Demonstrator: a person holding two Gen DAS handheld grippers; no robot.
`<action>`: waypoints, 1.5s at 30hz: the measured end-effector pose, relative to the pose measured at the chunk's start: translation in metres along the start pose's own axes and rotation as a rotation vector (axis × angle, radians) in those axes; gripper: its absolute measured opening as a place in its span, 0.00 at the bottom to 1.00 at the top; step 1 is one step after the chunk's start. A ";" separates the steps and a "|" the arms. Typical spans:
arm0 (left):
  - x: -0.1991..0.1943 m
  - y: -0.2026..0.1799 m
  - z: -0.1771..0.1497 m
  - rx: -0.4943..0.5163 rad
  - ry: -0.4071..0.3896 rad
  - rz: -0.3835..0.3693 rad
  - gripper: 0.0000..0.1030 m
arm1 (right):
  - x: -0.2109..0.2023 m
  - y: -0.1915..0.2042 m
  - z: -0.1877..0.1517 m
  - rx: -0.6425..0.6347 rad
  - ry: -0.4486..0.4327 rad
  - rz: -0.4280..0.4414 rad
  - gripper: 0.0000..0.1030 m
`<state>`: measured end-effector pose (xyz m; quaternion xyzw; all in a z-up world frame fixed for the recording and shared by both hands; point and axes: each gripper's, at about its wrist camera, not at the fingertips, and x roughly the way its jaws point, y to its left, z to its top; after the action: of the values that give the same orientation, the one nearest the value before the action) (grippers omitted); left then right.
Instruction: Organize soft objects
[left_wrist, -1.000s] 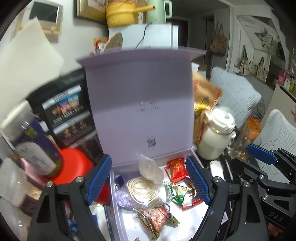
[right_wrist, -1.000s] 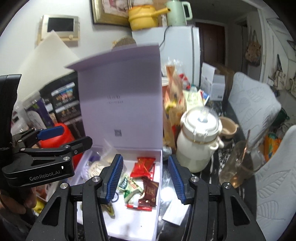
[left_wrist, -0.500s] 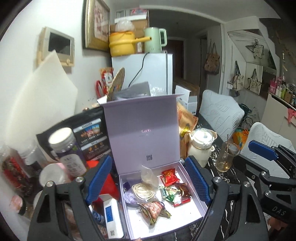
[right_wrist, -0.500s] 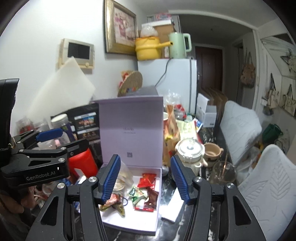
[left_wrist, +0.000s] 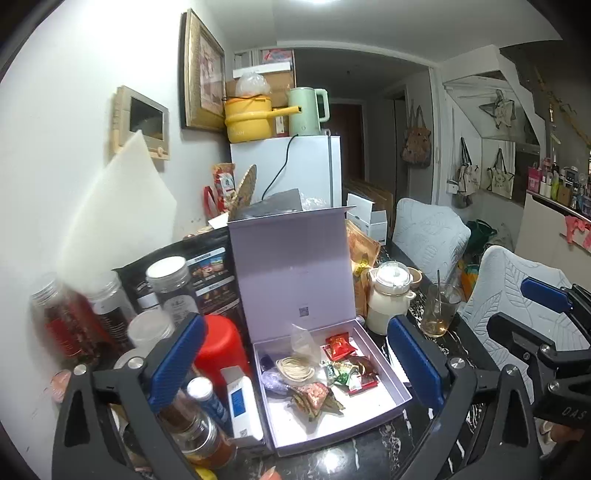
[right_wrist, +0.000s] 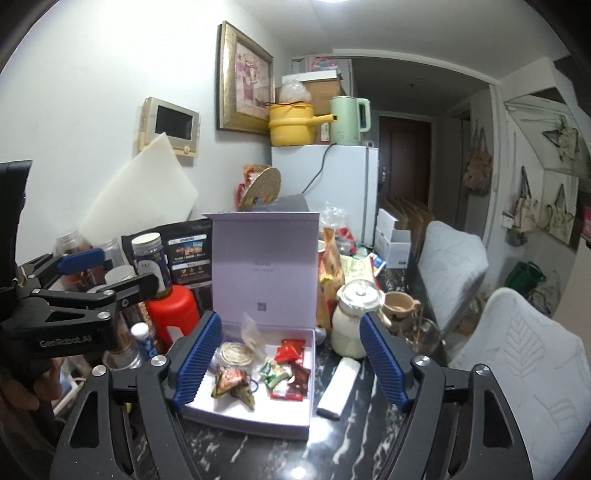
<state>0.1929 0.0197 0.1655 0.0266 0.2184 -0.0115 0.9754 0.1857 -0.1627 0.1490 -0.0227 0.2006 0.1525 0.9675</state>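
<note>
A lilac box stands on the black marble table with its lid upright. Inside lie a red snack packet, green packets, a cream cord coil, a clear bag and patterned pouches. My left gripper hangs back from the box, its jaws opening wide with nothing between the pads. My right gripper is also clear of the box, jaws opening, nothing held. Each gripper shows at the edge of the other's view: left gripper, right gripper.
A red canister, several jars and a white device crowd the box's left side. A cream lidded pot, a glass with a spoon and a white stick-like object sit to its right. White chairs stand beyond.
Both grippers have drawn back and upward from the box, which now looks smaller and farther off. Both pairs of jaws stand wider than before.
</note>
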 end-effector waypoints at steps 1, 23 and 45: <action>-0.005 0.000 -0.004 -0.001 0.001 -0.006 0.98 | -0.004 0.002 -0.003 0.000 -0.001 -0.005 0.77; -0.023 0.003 -0.092 -0.031 0.138 -0.043 0.98 | -0.025 0.036 -0.085 0.065 0.128 -0.048 0.83; 0.007 0.005 -0.129 -0.050 0.268 -0.046 0.98 | -0.004 0.036 -0.116 0.089 0.236 -0.042 0.83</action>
<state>0.1446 0.0318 0.0462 -0.0015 0.3476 -0.0245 0.9373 0.1274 -0.1422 0.0445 -0.0016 0.3194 0.1196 0.9401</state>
